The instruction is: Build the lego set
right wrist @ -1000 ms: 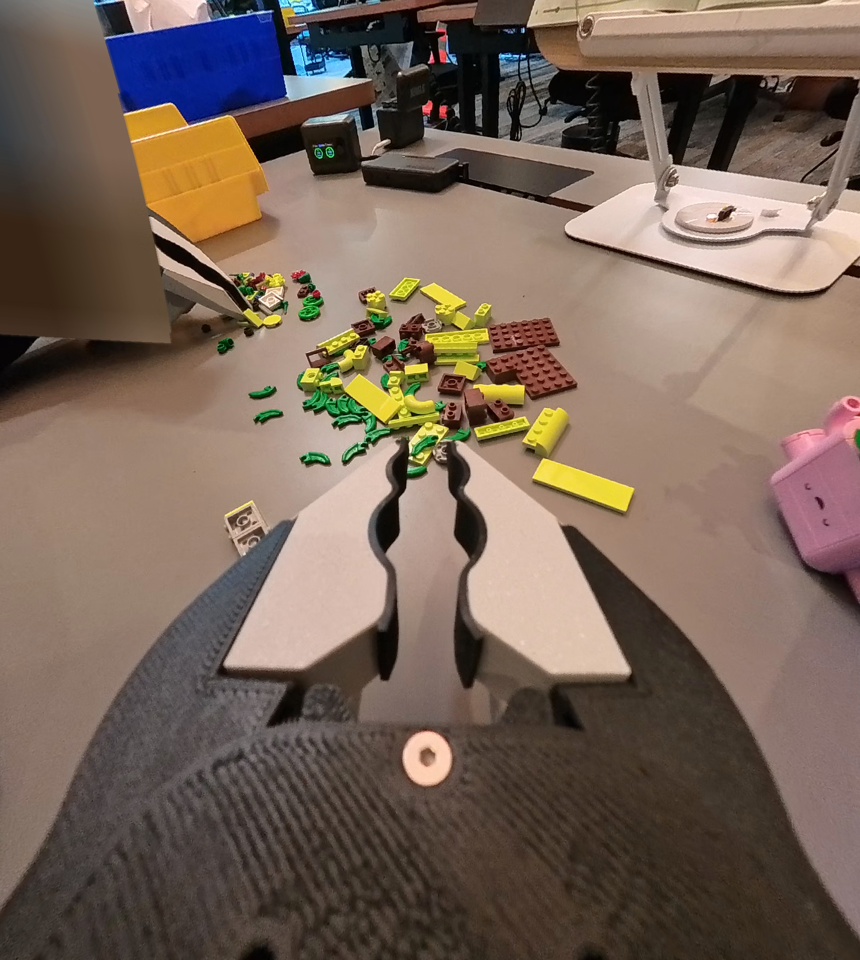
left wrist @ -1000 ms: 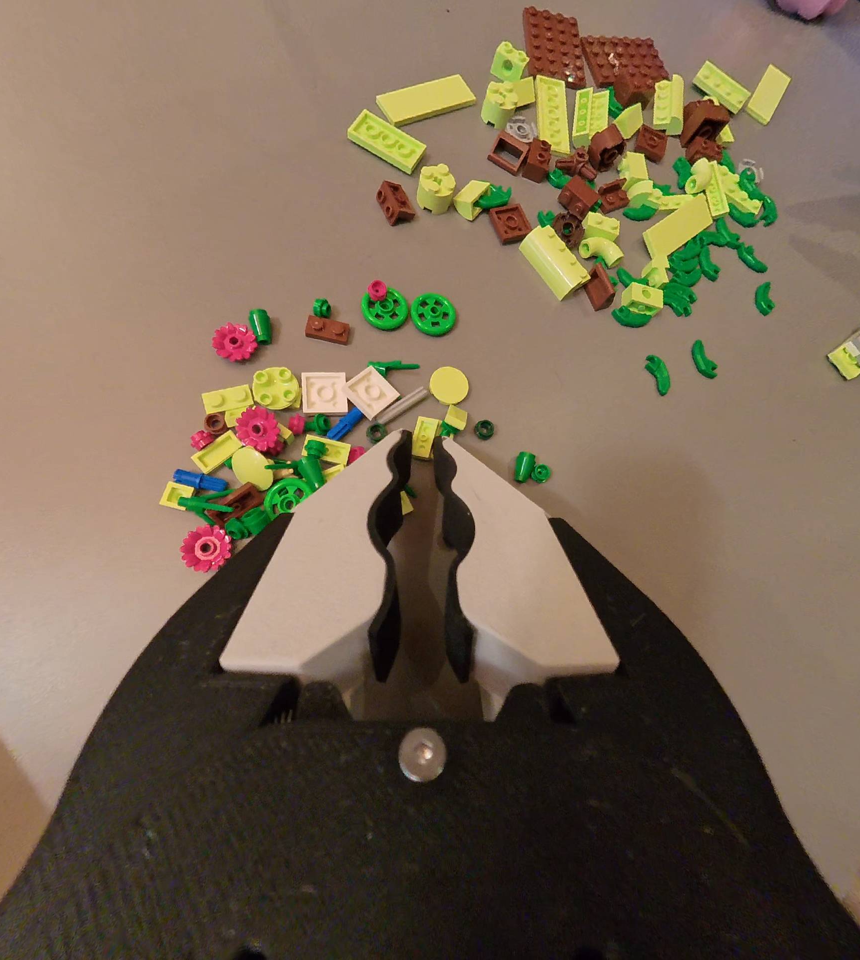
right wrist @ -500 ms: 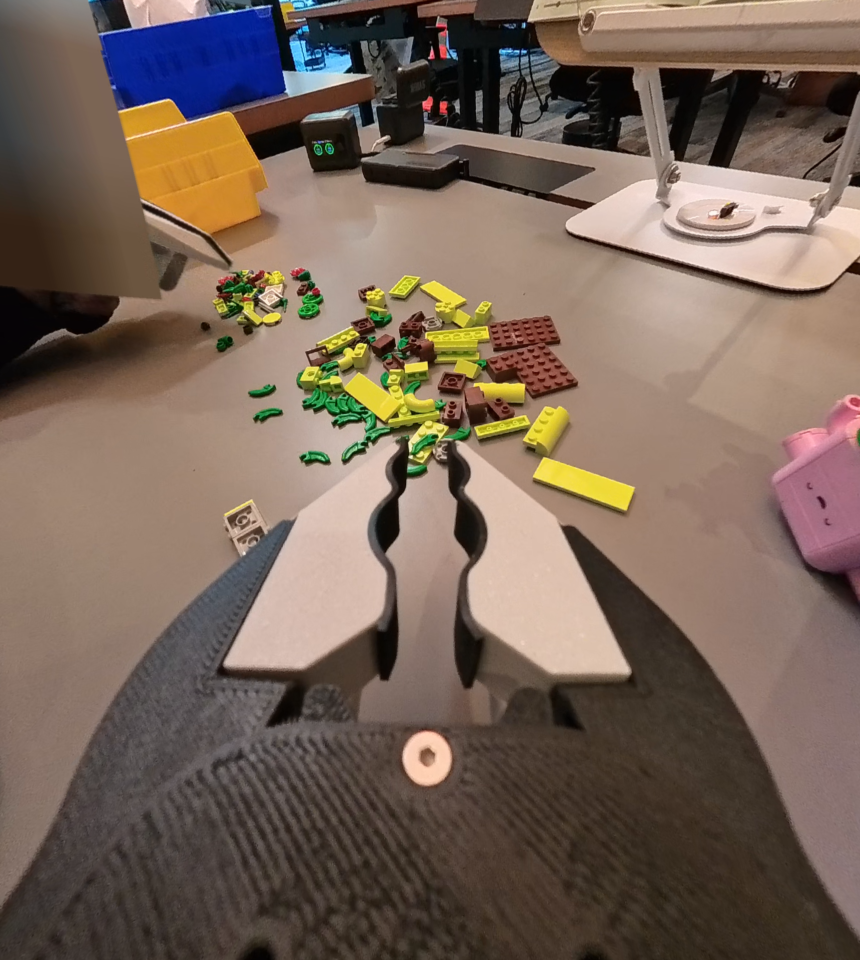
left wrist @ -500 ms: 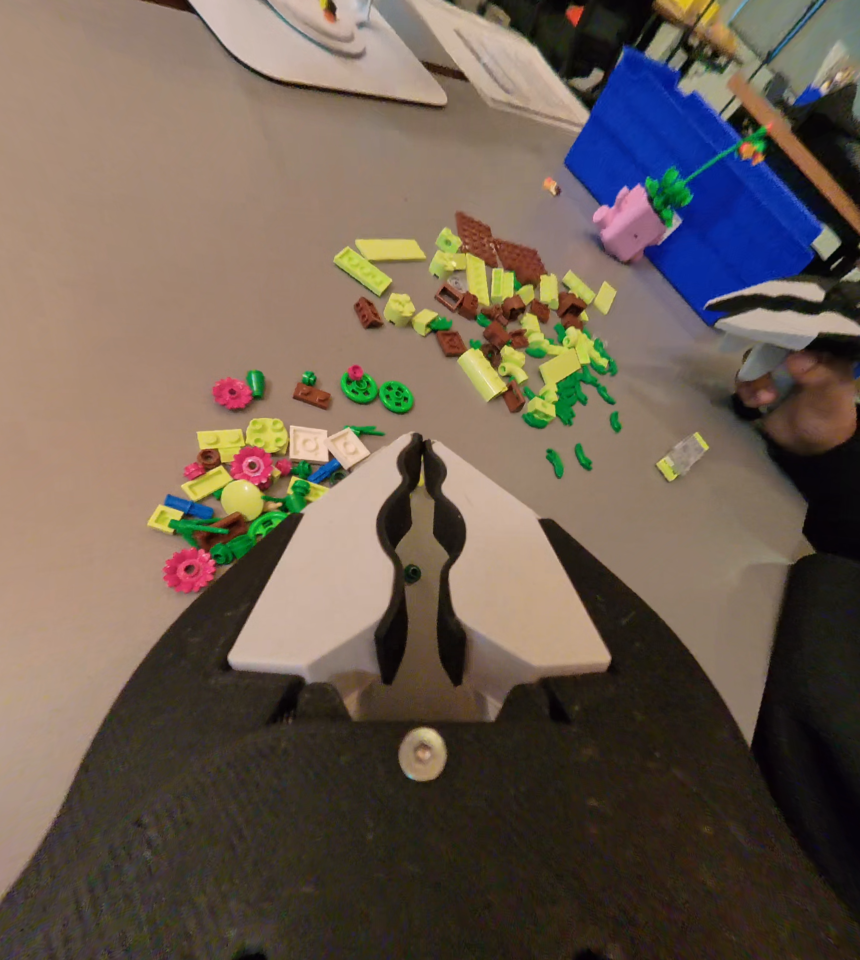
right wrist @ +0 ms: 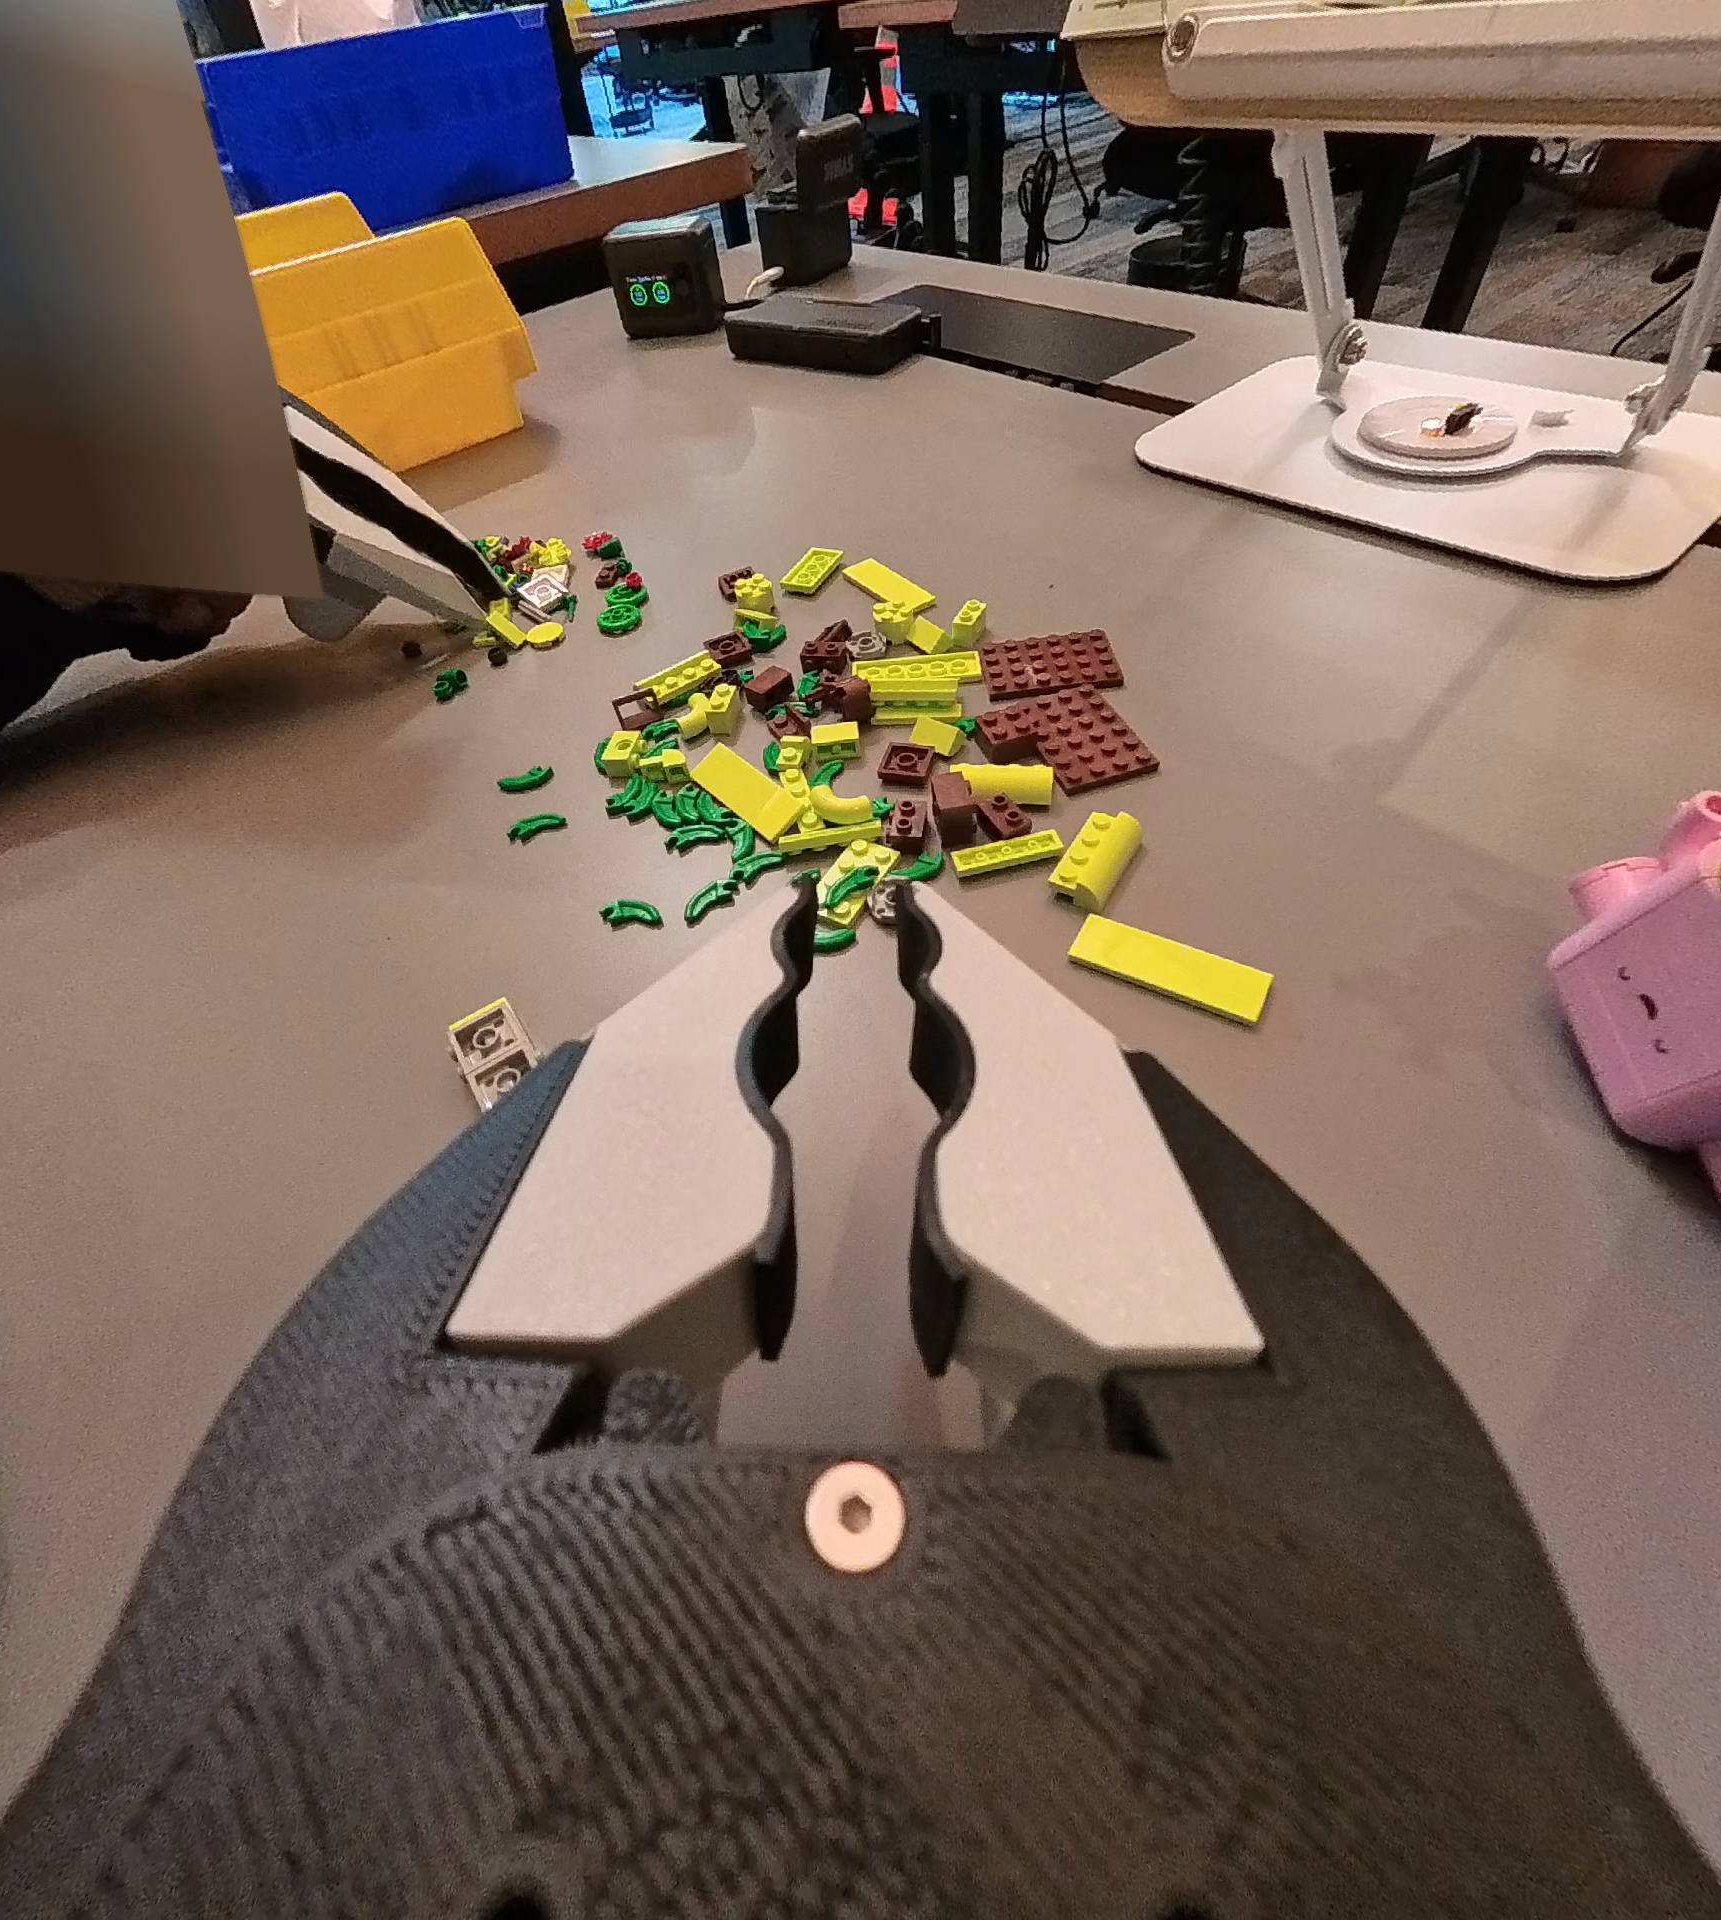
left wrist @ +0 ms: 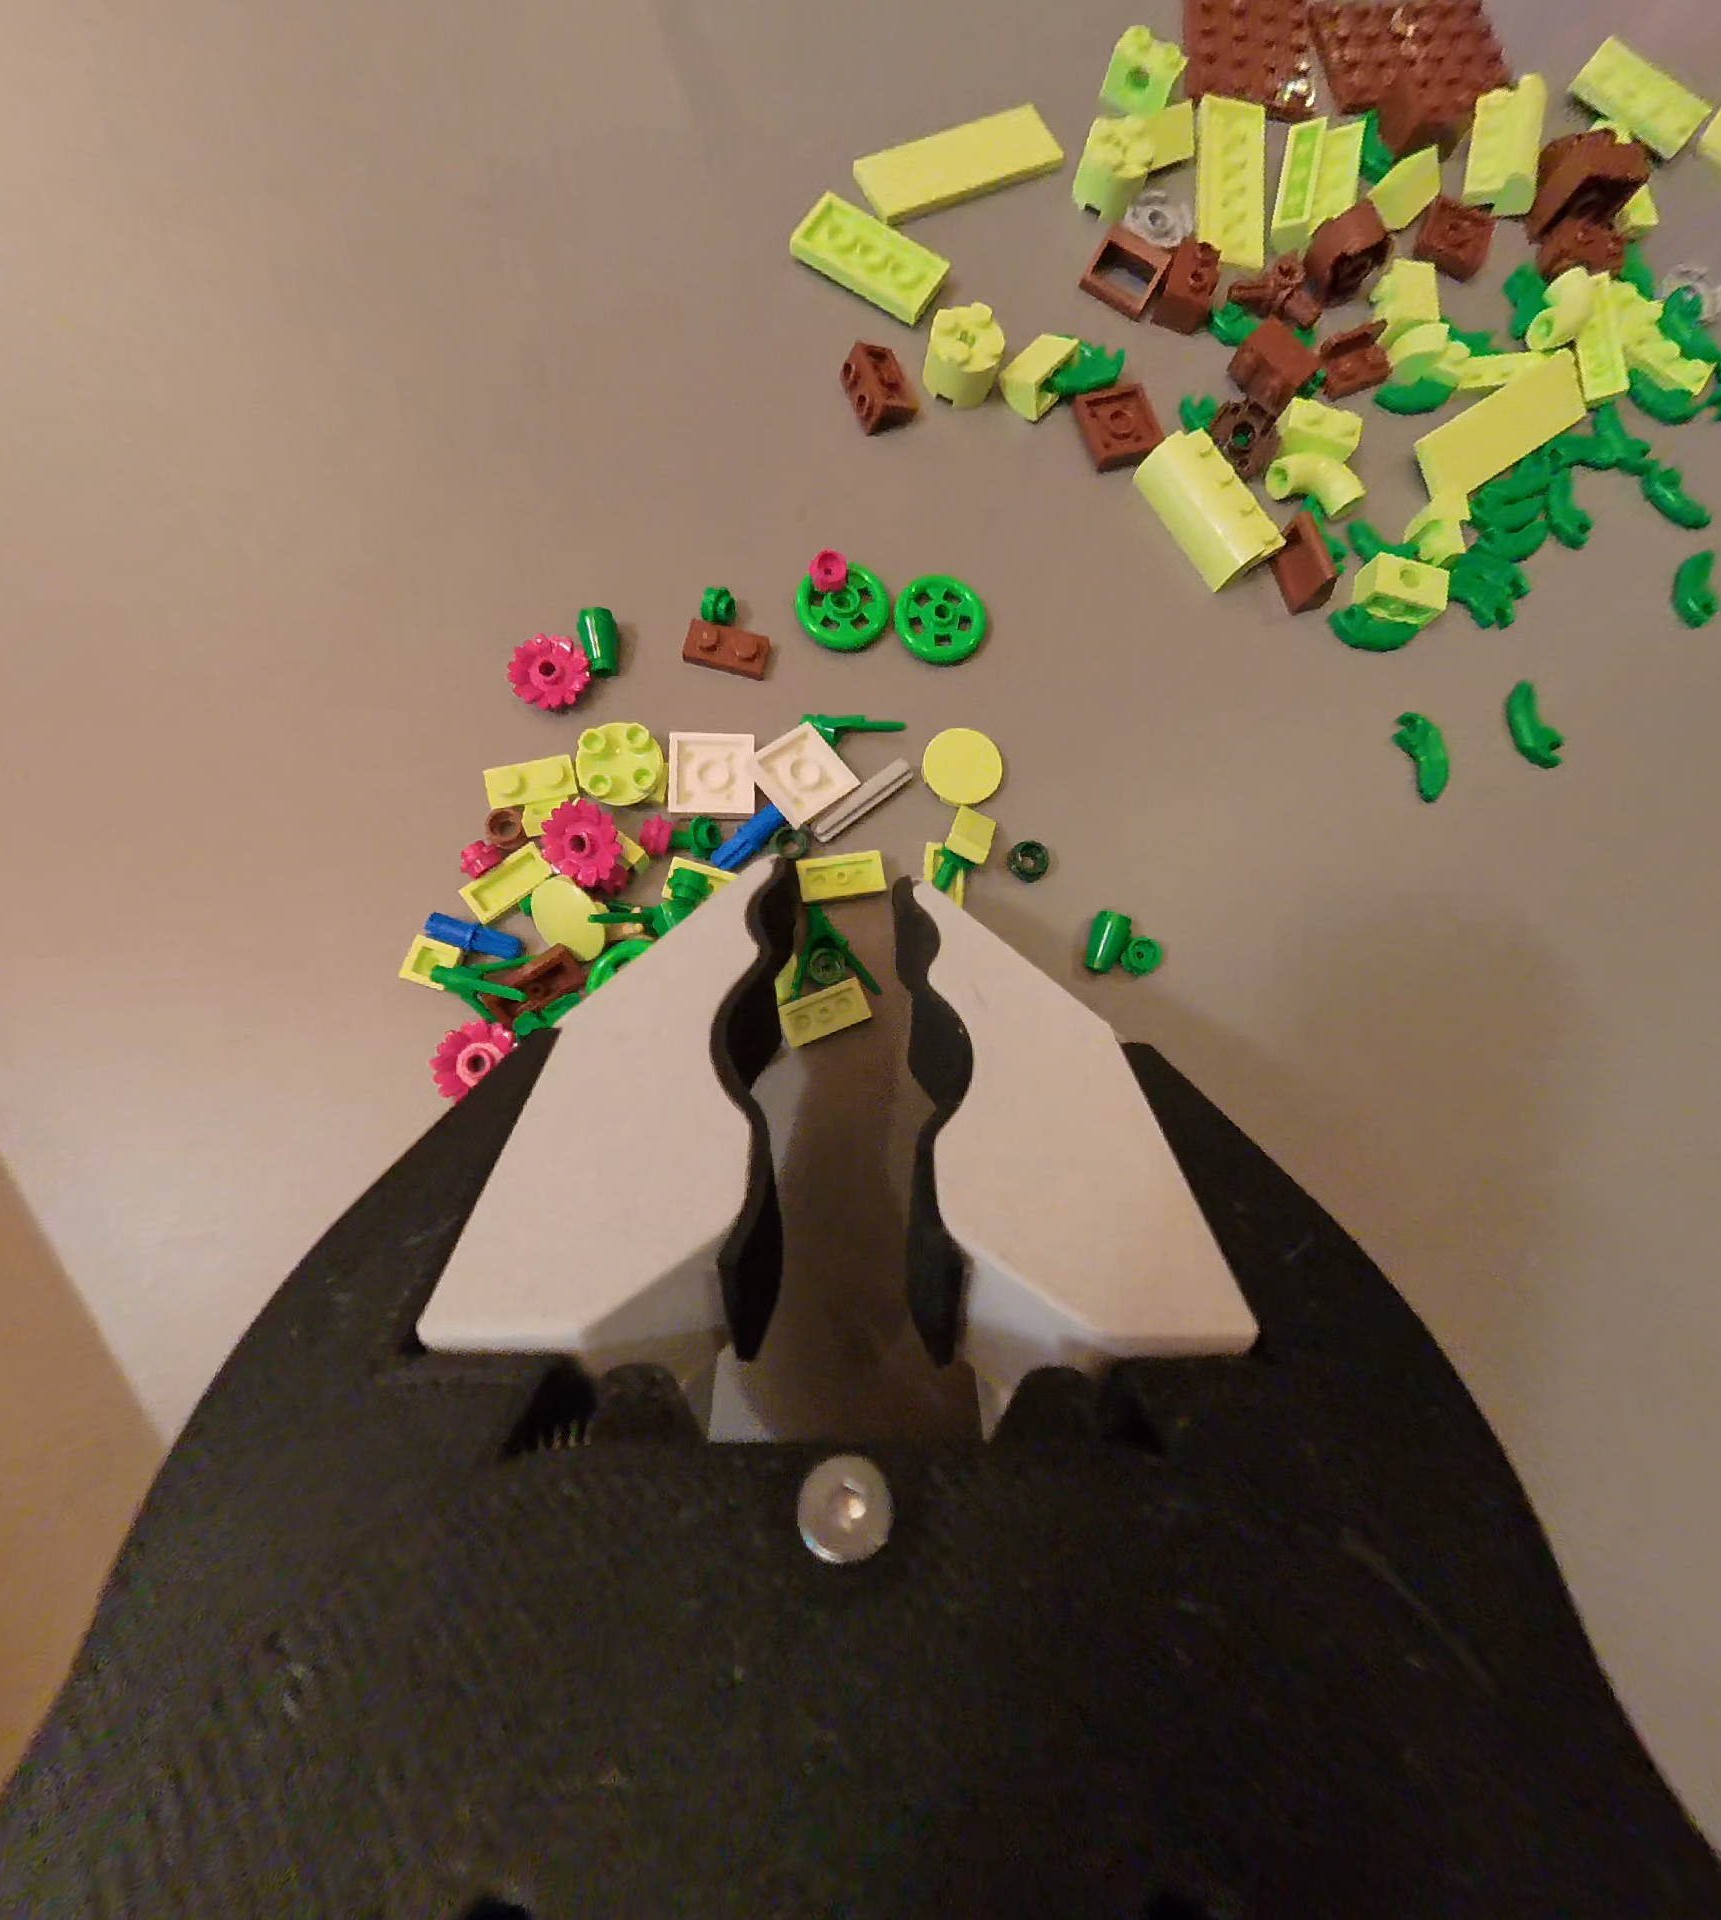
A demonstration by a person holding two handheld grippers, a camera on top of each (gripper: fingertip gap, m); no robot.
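The left gripper (left wrist: 840,894) hovers, jaws narrowly apart and empty, over the small pile of pieces (left wrist: 731,821) on the table (left wrist: 212,416). To pick cleanly, straddle one lime plate (left wrist: 840,876) and close squarely. The right gripper (right wrist: 856,899) waits empty, jaws narrowly parted, near the bigger pile (right wrist: 835,748).

A yellow bin (right wrist: 388,332) sits on the grey table (right wrist: 1251,727). Right of the bin stand a small black device (right wrist: 662,275) and a flat black box (right wrist: 820,330); farther right, a white stand base (right wrist: 1458,468); behind the bin, a blue crate (right wrist: 388,114)

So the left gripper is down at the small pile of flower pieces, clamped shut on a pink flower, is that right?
Not quite. The left gripper is down at the small pile, but it is open and holds nothing; the pink flowers lie loose on the table. The left wrist view shows this.
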